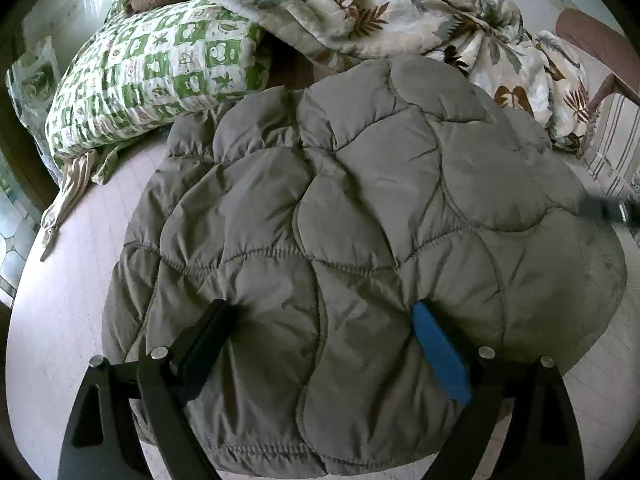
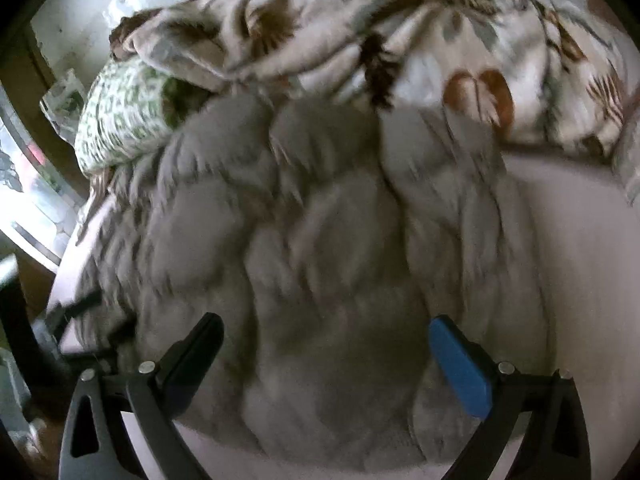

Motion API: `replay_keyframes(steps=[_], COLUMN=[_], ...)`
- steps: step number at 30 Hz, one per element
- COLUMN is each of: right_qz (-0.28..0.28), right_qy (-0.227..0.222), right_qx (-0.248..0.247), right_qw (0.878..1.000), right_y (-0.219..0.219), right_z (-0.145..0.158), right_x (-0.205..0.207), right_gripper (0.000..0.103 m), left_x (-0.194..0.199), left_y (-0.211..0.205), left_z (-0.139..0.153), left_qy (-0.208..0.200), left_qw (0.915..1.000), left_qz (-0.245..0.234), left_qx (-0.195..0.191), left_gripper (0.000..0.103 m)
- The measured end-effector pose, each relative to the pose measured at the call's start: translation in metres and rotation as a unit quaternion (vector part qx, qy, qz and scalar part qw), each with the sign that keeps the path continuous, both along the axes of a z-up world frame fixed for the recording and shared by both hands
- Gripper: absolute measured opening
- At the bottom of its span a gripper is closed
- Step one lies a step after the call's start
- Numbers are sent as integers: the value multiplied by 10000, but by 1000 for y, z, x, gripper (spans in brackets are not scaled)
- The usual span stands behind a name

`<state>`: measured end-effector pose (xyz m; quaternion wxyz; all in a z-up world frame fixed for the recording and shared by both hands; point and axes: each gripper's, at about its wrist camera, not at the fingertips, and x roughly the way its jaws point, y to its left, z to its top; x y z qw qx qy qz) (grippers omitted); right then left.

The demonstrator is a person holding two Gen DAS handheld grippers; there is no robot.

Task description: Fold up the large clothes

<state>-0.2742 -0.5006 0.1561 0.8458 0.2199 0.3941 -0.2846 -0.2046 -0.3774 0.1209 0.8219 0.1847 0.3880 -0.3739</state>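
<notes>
A grey quilted puffer jacket (image 1: 360, 208) lies bunched and folded on the pale bed sheet (image 1: 68, 320). My left gripper (image 1: 320, 316) is open, its black and blue fingers spread wide and pressing on the jacket's near part. The right wrist view is motion-blurred; it shows the same jacket (image 2: 320, 240) below my right gripper (image 2: 324, 332), which is open with its fingers spread over the jacket's near edge. A blurred dark piece of the right gripper (image 1: 608, 210) shows at the jacket's right edge in the left wrist view.
A green and white patterned pillow (image 1: 152, 76) lies at the back left. A crumpled leaf-print blanket (image 1: 400, 12) lies behind the jacket, also in the right wrist view (image 2: 400, 40). A striped cloth (image 1: 616, 144) and a brown chair back (image 1: 592, 36) are at the right.
</notes>
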Motion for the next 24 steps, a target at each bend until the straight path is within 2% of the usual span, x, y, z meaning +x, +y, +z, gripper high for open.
replay_keyframes(steps=[3, 7, 9, 12, 17, 24], right_qz=[-128, -359, -367, -330, -259, -324], right_qy=[7, 443, 527, 565, 464, 254], right_qx=[163, 477, 268, 192, 362, 156], right_qw=[9998, 9972, 9976, 9977, 9979, 9990], right_y=[-22, -46, -44, -42, -47, -38], right_z=[3, -31, -36, -35, -33, -36], right_x=[25, 50, 57, 58, 50, 35], right_gripper=[103, 103, 103, 103, 103, 103], left_x=[0, 2, 4, 6, 6, 9], left_y=[0, 1, 0, 1, 1, -3], left_z=[-1, -2, -3, -5, -5, -5], left_qy=[-1, 34, 45, 59, 20, 149], left_qw=[10000, 10000, 10000, 10000, 10000, 9998], left_qz=[-36, -67, -58, 16, 15, 97], left_qx=[-3, -24, -21, -40, -42, 41], left_gripper=[94, 95, 97, 103, 103, 103])
